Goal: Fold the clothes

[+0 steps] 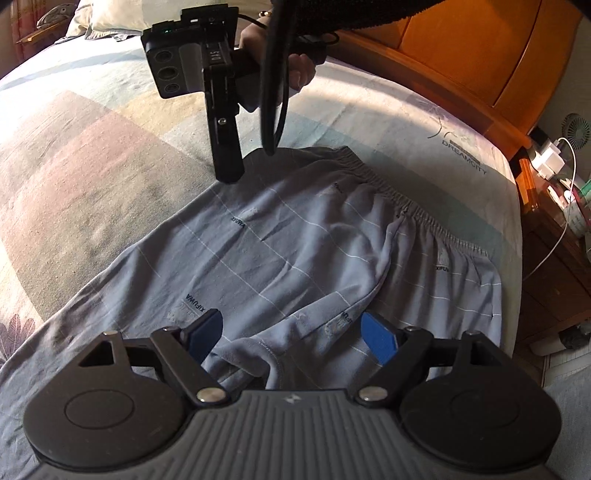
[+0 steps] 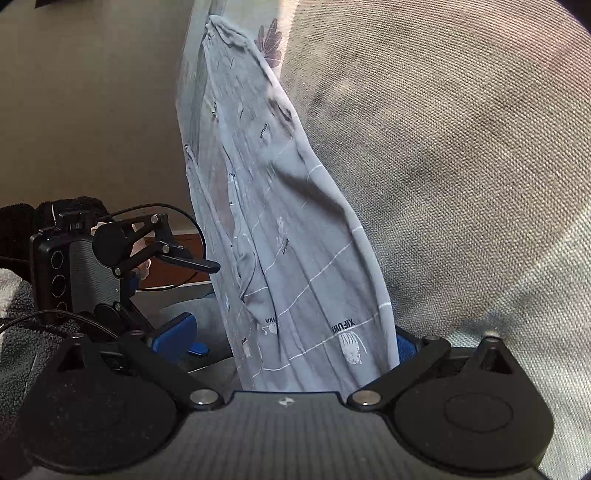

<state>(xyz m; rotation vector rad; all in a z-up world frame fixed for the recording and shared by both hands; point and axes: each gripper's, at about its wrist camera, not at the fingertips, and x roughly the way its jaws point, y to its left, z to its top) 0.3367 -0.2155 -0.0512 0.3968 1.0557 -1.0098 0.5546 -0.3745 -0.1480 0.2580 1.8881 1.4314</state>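
Grey-blue trousers (image 1: 288, 236) with thin white lines lie spread on the bed, the elastic waistband (image 1: 413, 206) toward the right. My left gripper (image 1: 291, 338) hovers open above a rumpled fold near the crotch, its blue pads (image 1: 380, 341) wide apart and pressing nothing. A hand (image 1: 255, 40) holds my right gripper (image 1: 229, 173) tip-down at the garment's far left edge. In the right wrist view my right gripper (image 2: 288, 343) stands open, and the trousers (image 2: 280, 229) run between its widely spread pads. The left gripper's upper finger (image 2: 184, 261) shows at the left.
A pastel patterned bedsheet (image 1: 92, 155) covers the bed. A wooden headboard (image 1: 461, 55) stands at the upper right, with a nightstand (image 1: 554, 236) carrying chargers and cables beside it. Pillows (image 1: 122, 18) lie at the far end. Black cables (image 1: 273, 92) hang near the right gripper.
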